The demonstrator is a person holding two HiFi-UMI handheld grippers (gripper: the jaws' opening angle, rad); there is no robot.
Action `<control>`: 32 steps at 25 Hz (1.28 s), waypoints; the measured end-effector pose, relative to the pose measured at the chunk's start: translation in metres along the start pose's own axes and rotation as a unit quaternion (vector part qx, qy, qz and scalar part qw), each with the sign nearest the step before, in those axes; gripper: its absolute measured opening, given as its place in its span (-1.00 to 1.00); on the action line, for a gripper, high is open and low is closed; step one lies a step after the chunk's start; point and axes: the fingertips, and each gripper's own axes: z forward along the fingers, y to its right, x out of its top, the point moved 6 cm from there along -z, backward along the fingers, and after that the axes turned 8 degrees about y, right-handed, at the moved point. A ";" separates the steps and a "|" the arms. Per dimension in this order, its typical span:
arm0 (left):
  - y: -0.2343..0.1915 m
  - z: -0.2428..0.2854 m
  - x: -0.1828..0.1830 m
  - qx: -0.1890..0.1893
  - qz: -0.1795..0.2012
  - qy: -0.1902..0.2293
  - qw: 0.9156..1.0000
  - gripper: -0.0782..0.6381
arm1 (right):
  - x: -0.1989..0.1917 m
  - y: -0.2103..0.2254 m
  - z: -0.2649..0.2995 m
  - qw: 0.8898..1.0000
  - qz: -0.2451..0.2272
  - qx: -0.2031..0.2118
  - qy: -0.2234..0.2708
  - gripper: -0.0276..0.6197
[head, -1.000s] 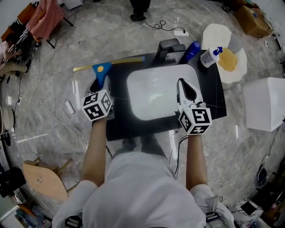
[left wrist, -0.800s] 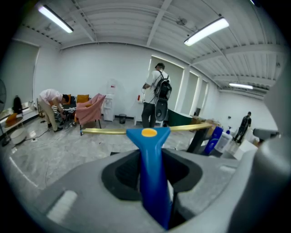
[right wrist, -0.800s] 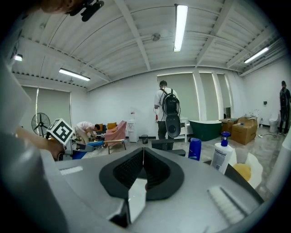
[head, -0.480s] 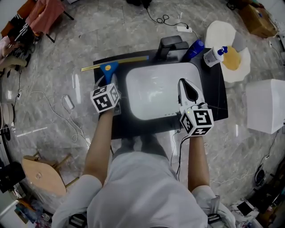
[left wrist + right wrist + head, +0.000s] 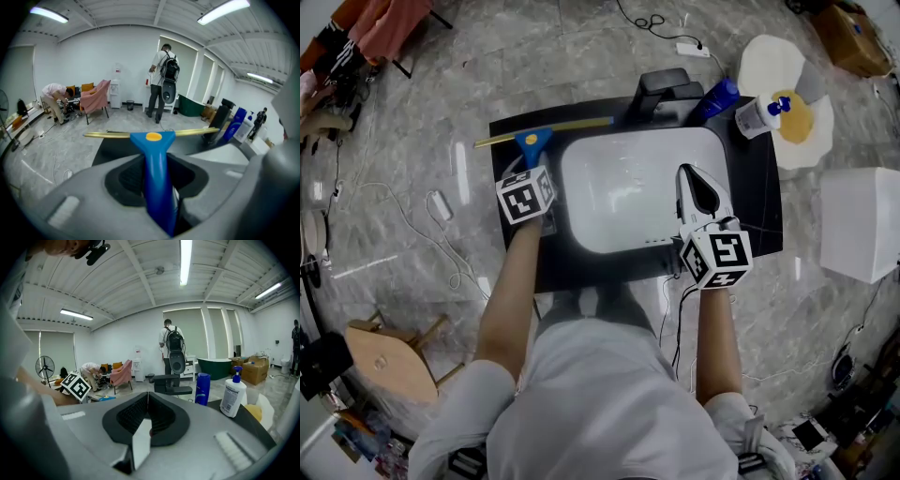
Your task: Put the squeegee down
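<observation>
- Squeegee [image 5: 532, 142]: not yet put down. The left gripper [image 5: 155, 174] is clamped on its blue handle, and the handle fills the gap between the jaws.
- Position: at the back-left corner of the black counter [image 5: 755, 192], just left of the white sink [image 5: 572, 183]. The head points away from the person.
- Brass blade [image 5: 546, 130]: runs roughly along the counter's back edge, with its left end out past the counter's side.
- Contact: cannot tell from either view whether the blade touches the counter. The left gripper view shows it low and close to the surface, roughly level.
- Right gripper [image 5: 148, 400]: jaws closed together with nothing between them. It sits over the right side of the sink and has no part in the hold.
- Judgement on progress: the carry looks nearly finished, since the tool is already at a plausible resting spot.
- Judged left to do: settle the squeegee flat on the counter, open the left jaws, and back off without dragging the handle.
- Risk: the overhanging blade end may tip the tool if it is released too near the edge.
</observation>
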 end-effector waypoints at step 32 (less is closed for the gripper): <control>0.004 0.045 -0.032 0.016 0.002 -0.062 0.998 -0.40 | -0.030 0.025 0.012 0.999 0.008 -0.006 -0.033 -0.90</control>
